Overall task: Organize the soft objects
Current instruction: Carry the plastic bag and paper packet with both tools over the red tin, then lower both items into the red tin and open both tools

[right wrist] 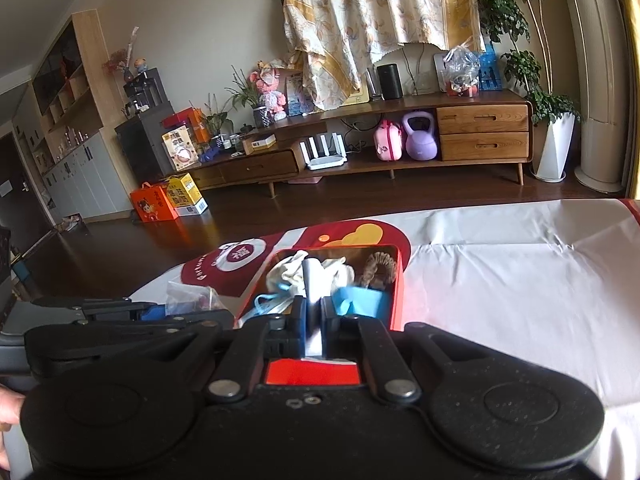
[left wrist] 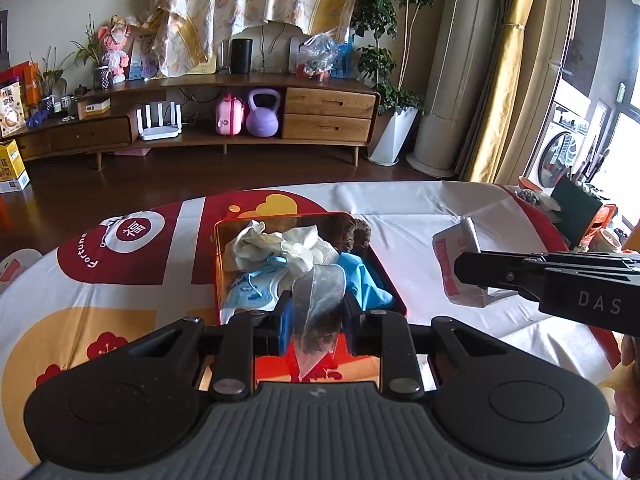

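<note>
Setting: a lived-in home living room. Evidence: long low wooden media cabinet with drawers along the far wall, carrying a black cylindrical speaker, a pink plush doll and small potted plants. Open shelf below holds a white multi-antenna router, a pink child's case and a lilac kettlebell. Dark wood plank floor. Yellow curtain beside a bright window; front-loading washing machine behind it. Tall leafy plant in a white faceted pot. Worktop covered by a festive red, white and yellow cloth.
</note>
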A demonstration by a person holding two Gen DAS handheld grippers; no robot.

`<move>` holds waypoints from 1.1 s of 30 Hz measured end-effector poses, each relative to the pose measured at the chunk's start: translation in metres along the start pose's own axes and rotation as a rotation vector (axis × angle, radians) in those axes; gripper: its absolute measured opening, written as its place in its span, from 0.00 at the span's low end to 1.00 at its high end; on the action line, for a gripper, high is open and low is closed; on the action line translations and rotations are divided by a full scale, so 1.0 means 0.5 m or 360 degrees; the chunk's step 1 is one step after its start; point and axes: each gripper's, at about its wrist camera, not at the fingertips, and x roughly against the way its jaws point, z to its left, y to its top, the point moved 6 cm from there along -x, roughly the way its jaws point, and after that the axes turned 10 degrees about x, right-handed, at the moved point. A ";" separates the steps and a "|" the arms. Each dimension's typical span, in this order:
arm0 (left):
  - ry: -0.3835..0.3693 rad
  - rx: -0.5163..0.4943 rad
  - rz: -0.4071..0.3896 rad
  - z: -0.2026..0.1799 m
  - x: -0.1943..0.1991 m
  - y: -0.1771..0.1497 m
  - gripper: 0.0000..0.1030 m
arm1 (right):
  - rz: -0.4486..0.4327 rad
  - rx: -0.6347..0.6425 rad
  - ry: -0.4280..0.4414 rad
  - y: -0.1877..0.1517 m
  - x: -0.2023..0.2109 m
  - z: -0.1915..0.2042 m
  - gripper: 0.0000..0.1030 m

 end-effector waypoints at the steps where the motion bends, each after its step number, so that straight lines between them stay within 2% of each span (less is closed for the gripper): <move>1: 0.0007 0.0001 0.0006 0.004 -0.010 0.004 0.24 | 0.0005 -0.0010 -0.0005 0.000 -0.010 -0.005 0.06; 17: 0.0138 0.0015 0.0096 0.057 -0.174 0.057 0.24 | 0.0094 -0.0032 -0.0068 0.006 -0.176 -0.059 0.06; 28: 0.0127 0.0021 0.0183 0.079 -0.241 0.029 0.24 | 0.0162 -0.0047 -0.0072 -0.026 -0.243 -0.075 0.08; 33: 0.0112 0.0022 0.0214 0.081 -0.258 0.014 0.24 | 0.0168 -0.0036 -0.0063 -0.033 -0.249 -0.073 0.13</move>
